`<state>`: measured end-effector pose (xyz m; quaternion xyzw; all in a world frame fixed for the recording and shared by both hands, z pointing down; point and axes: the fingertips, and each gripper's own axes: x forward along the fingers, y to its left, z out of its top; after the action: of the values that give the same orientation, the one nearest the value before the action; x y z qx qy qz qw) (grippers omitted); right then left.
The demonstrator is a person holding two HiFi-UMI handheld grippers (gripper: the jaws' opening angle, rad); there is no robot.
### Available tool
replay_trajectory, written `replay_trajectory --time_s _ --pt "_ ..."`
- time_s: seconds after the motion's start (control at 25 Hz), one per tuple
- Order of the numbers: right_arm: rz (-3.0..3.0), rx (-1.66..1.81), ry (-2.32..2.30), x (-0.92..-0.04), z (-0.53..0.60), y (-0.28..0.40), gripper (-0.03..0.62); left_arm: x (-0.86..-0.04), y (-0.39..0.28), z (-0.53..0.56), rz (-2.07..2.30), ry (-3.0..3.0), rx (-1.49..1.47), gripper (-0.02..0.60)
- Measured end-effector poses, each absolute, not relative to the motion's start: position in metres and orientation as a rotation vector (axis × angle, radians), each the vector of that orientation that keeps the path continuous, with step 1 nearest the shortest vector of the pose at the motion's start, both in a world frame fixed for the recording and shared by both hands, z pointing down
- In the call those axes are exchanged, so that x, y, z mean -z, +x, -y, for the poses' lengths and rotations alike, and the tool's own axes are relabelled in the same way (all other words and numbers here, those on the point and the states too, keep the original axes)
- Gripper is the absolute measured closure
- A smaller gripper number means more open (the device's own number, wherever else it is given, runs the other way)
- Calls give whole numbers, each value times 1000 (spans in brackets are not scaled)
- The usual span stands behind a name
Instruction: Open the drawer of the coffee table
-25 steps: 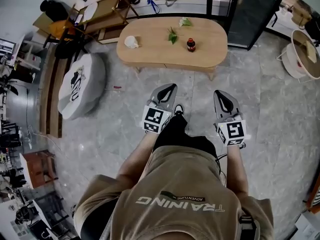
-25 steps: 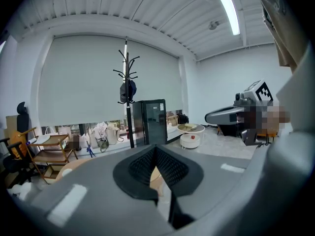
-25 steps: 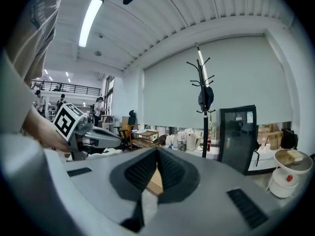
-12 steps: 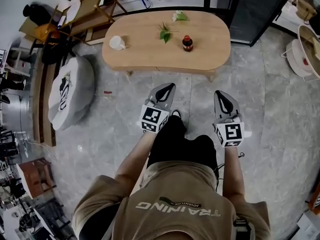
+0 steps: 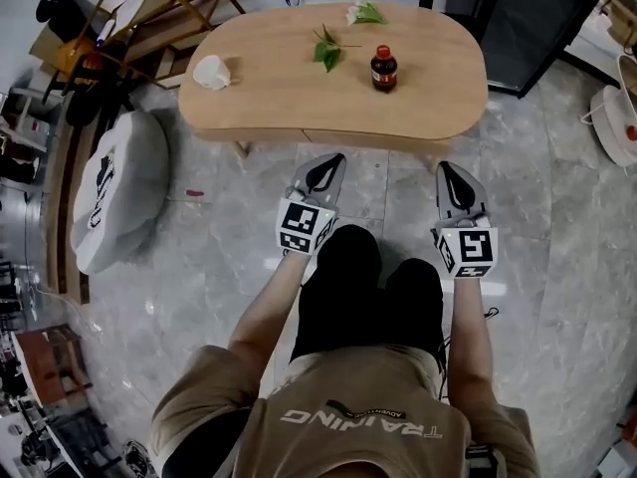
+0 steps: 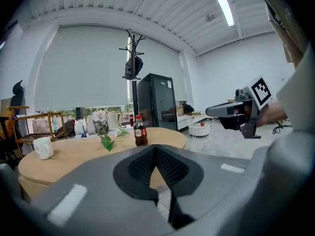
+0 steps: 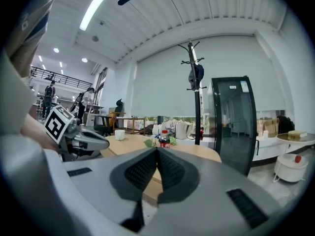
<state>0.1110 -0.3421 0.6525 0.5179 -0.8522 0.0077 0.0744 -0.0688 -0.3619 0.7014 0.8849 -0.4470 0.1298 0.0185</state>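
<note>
The oval wooden coffee table (image 5: 289,98) stands ahead of me, and its drawer front (image 5: 368,139) lies flush along the near side. A white cup (image 5: 210,71), green leaves (image 5: 326,50) and a small dark bottle (image 5: 383,68) rest on top. My left gripper (image 5: 334,158) is shut and empty, its tips just short of the table's near edge. My right gripper (image 5: 444,166) hangs beside it, also shut and empty. In the left gripper view the left gripper (image 6: 155,147) points at the tabletop (image 6: 74,154). The right gripper (image 7: 157,149) does likewise in its view.
A white round cushion (image 5: 109,192) lies on the stone floor to the left. A wooden rack (image 5: 149,18) stands at the back left, a tall black cabinet (image 5: 537,18) at the back right, and a white basket (image 5: 617,118) at the far right. The person's knees (image 5: 368,277) are between the grippers.
Both grippers have sunk and come closer to the table's near edge, staying shut. The table now looms larger and nearer in the head view.
</note>
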Motion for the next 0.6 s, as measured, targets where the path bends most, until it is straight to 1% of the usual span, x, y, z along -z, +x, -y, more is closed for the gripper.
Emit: replay_trajectory --time_s 0.24,0.36,0.48,0.6 --pt "2537 -2 1556 -749 357 99 589 -796 -80 373 1434 2759 -325 575" --pt "2537 -12 1569 -785 362 94 590 -832 -84 379 1452 2774 -338 575" --pt "2520 -40 1562 -803 354 94 590 -851 -90 377 1487 2735 -364 575" --pt "2517 -74 1550 -809 340 92 590 -849 -96 365 1480 2719 -360 575"
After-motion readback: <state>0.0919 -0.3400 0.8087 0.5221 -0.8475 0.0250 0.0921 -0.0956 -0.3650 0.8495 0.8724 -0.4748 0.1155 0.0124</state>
